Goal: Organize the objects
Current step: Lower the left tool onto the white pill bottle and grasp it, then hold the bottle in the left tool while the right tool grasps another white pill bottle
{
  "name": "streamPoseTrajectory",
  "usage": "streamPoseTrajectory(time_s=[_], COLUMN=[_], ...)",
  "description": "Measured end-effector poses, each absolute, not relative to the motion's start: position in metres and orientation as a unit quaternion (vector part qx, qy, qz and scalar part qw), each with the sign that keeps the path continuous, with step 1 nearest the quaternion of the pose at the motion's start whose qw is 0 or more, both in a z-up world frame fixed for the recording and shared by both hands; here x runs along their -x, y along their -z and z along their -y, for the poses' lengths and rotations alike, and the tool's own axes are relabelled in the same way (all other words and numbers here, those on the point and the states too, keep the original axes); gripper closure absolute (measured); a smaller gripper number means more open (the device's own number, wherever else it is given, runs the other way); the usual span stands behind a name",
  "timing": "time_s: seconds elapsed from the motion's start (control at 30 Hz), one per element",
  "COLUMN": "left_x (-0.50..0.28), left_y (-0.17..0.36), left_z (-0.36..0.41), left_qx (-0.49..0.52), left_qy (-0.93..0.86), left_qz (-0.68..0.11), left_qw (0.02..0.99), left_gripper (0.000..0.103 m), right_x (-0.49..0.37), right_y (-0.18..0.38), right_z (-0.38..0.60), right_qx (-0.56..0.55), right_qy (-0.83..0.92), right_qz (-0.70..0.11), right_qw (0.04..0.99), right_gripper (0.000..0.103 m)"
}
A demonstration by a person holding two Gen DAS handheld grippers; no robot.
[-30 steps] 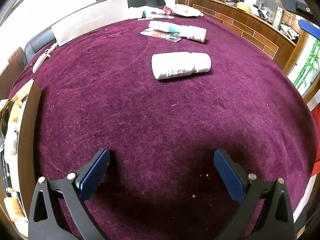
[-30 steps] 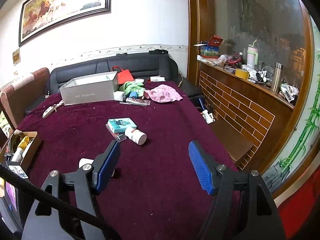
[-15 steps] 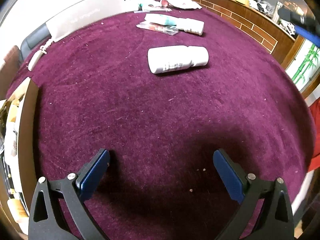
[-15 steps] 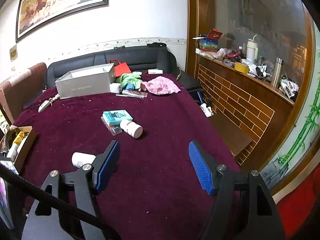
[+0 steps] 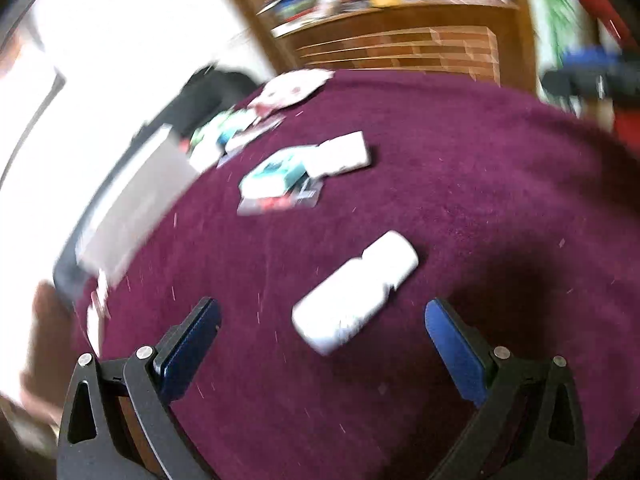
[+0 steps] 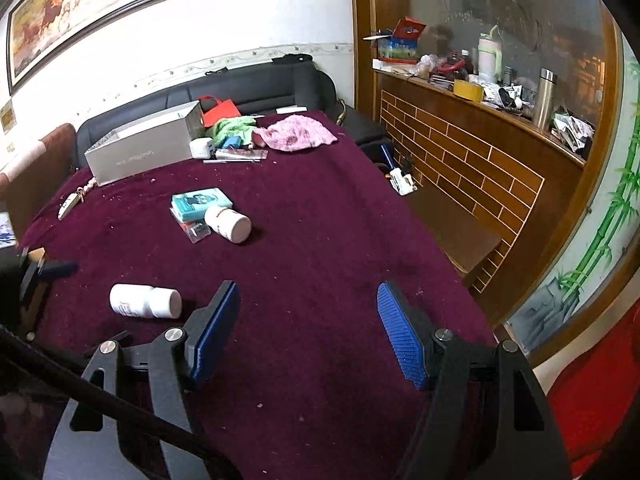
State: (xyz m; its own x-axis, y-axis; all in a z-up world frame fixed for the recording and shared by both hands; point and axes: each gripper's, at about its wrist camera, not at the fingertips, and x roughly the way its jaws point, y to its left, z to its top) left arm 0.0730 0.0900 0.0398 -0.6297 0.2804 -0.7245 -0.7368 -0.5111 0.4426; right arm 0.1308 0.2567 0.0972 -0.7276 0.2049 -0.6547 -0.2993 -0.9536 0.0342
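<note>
Lay on its side on the maroon tabletop (image 6: pixel 320 240), the white bottle (image 5: pixel 354 290), just ahead of the left gripper (image 5: pixel 320 320) and roughly between its spread, empty fingers (image 5: pixel 192 344). Blurred badly in the left wrist view, so probably not yet touched. Best squared across the bottle's body rather than its cap, then lowered before closing. Hung apart over bare cloth, the right gripper (image 6: pixel 308 332), also wide open and holding nothing.
</note>
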Motion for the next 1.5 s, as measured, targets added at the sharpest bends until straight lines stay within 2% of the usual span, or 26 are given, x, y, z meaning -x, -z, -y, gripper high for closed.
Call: streamPoseTrajectory(time_s=[0.17,0.33,0.37,0.43,0.5,0.57,0.83,0.93,1.2,1.5], left_x=[-0.068,-0.054,-0.053,-0.05,-0.051,-0.053,-0.059,-0.053,-0.042,-0.039], left_y=[-0.021,-0.022,-0.022,-0.024,-0.025,-0.025,-0.027,-0.027,-0.034,-0.049], left_z=[-0.114,-0.114,-0.113,-0.113,-0.112,-0.111,-0.096,-0.088,-0.052,0.021], left_qx=[0.274,0.302,0.311,0.341,0.366,0.375,0.404,0.419,0.436,0.453], left_qy=[-0.783,-0.79,-0.789,-0.782,-0.777,-0.773,-0.78,-0.785,-0.817,-0.856], left_qz=[-0.445,-0.404,-0.398,-0.377,-0.351,-0.345,-0.296,-0.271,-0.215,-0.102], left_qw=[0.337,0.349,0.349,0.361,0.374,0.376,0.375,0.366,0.311,0.228], left_gripper=[0.003,0.003,0.006,0.024,0.061,0.074,0.074,0.074,0.074,0.074], right_x=[-0.134,-0.138,-0.138,-0.138,-0.137,-0.135,-0.138,-0.138,-0.134,-0.129], right_y=[-0.096,-0.105,-0.107,-0.114,-0.121,-0.125,-0.144,-0.154,-0.156,-0.139], right_z=[-0.269,-0.271,-0.27,-0.263,-0.248,-0.234,-0.166,-0.142,-0.117,-0.12], right_qx=[0.351,0.347,0.344,0.336,0.332,0.33,0.319,0.306,0.309,0.336], right_qy=[-0.92,-0.921,-0.922,-0.926,-0.931,-0.935,-0.946,-0.949,-0.948,-0.94], right_qz=[-0.073,-0.068,-0.067,-0.064,-0.05,-0.034,0.019,0.05,0.069,0.049], right_qw=[0.156,0.165,0.165,0.156,0.142,0.127,0.048,0.052,0.03,0.018], right_gripper=[0.032,0.032,0.032,0.032,0.032,0.032,0.033,0.033,0.033,0.033])
